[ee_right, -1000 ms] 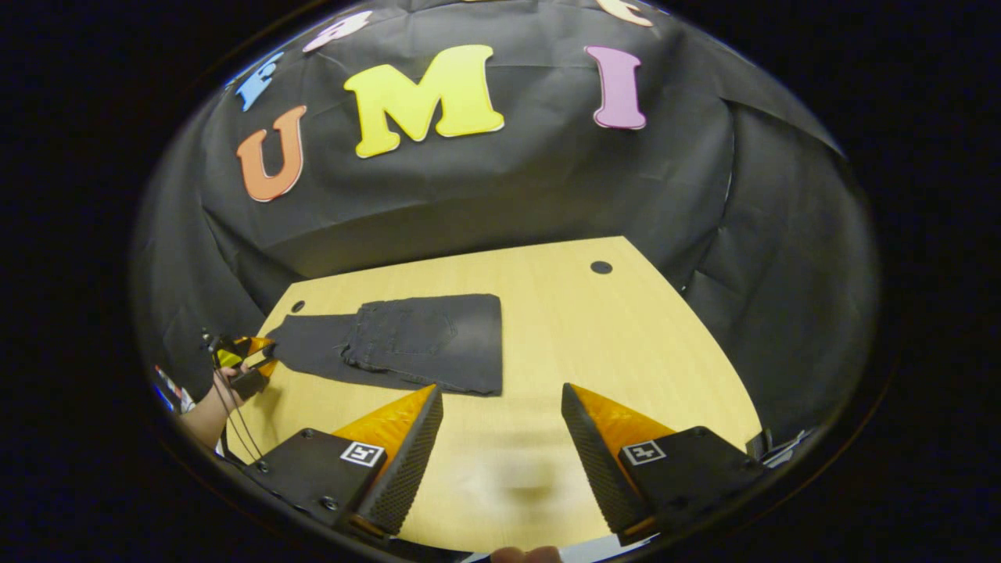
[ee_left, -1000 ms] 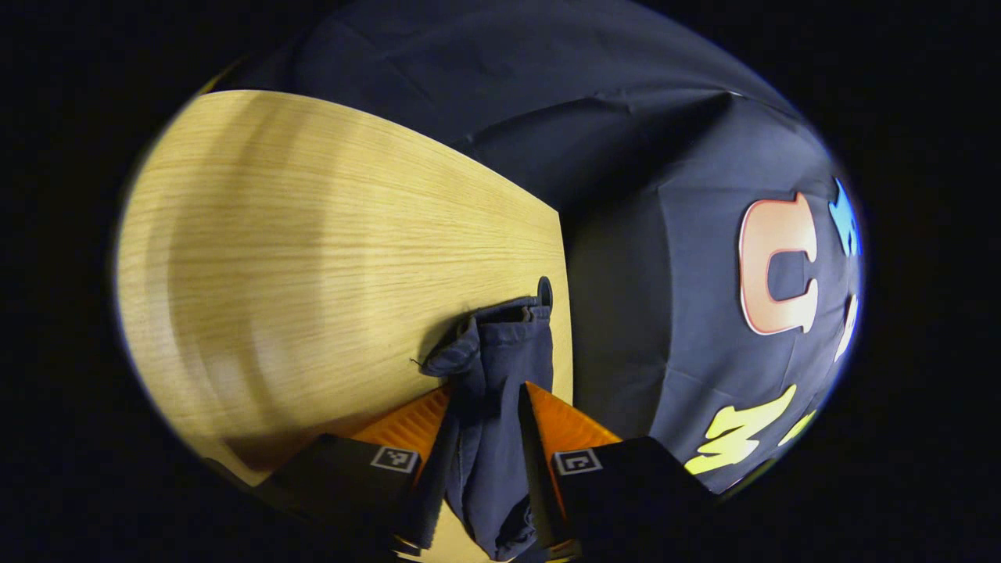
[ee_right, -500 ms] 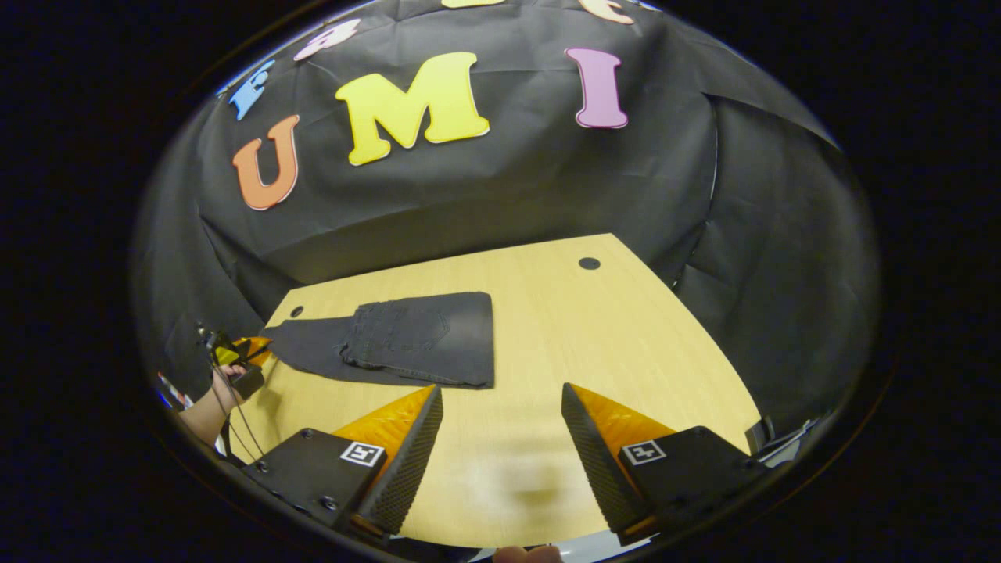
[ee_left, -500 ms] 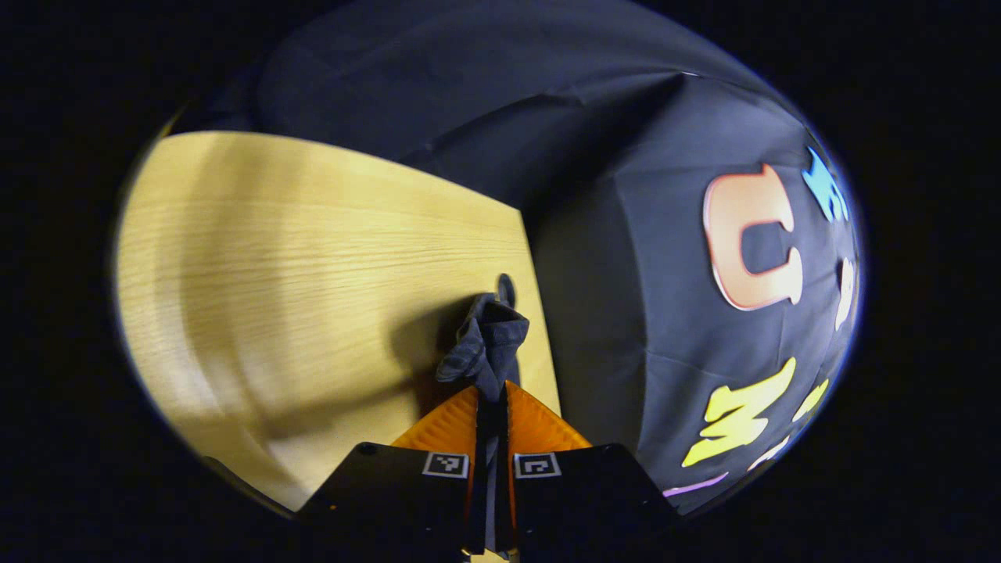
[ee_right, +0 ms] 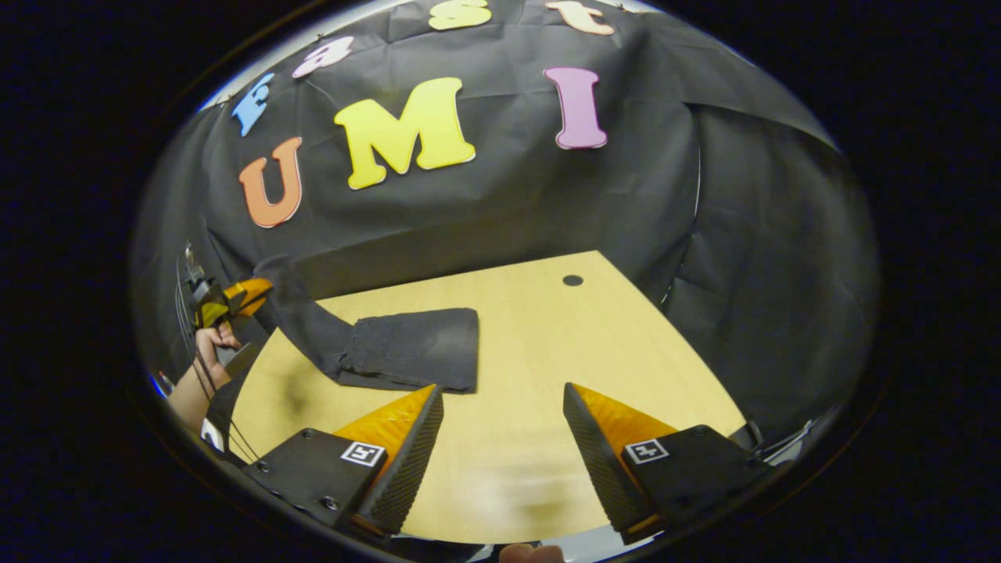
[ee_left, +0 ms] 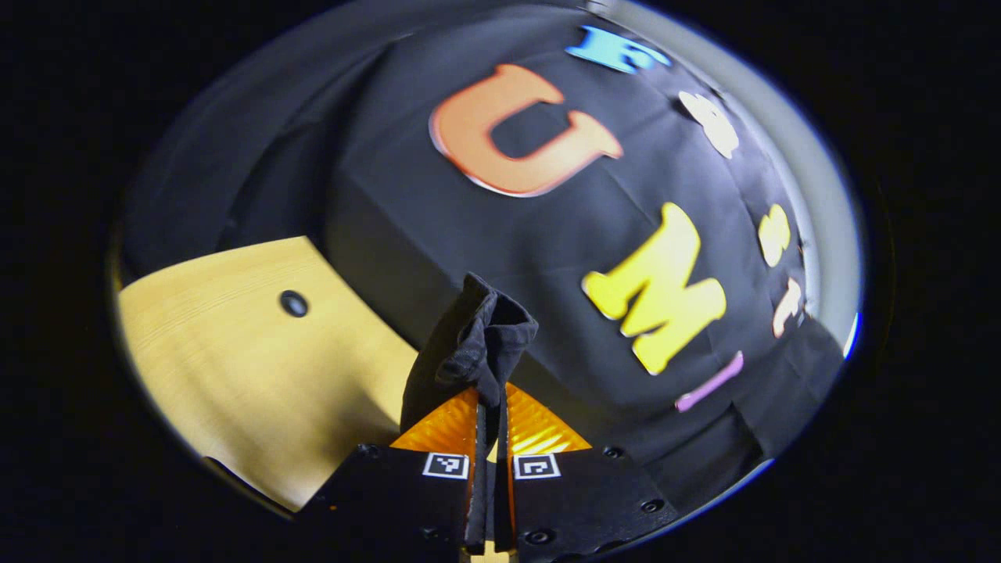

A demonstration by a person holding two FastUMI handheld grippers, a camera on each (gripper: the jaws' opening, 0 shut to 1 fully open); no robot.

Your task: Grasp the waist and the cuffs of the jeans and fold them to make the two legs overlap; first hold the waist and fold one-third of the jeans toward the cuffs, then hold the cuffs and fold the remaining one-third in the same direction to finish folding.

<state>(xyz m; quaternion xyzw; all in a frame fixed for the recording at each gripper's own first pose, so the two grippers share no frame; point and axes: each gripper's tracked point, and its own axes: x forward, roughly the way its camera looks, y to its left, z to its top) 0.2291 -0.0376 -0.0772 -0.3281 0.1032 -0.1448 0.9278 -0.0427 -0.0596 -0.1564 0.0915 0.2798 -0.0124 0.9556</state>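
Jeans (ee_right: pixel 407 356) cuffs (ee_left: pixel 478 340) bunch, pinched by left tool (ee_left: pixel 490 414).

This is a staged recording booth rather than a lived-in room: black cloth (ee_right: pixel 485 211) hangs as the wall on every side, creased and draped down behind the table. The one piece of furniture is a pale wood-grain table (ee_right: pixel 594 352) with small round dark holes (ee_right: pixel 572 280) in its top, like an office desk's cable ports.

jeans (ee_right: pixel 410 356) on table (ee_right: pixel 547 352) | cuffs (ee_left: pixel 477 336) raised left, in left tool (ee_left: pixel 490 414) | right tool (ee_right: pixel 500 438) near edge
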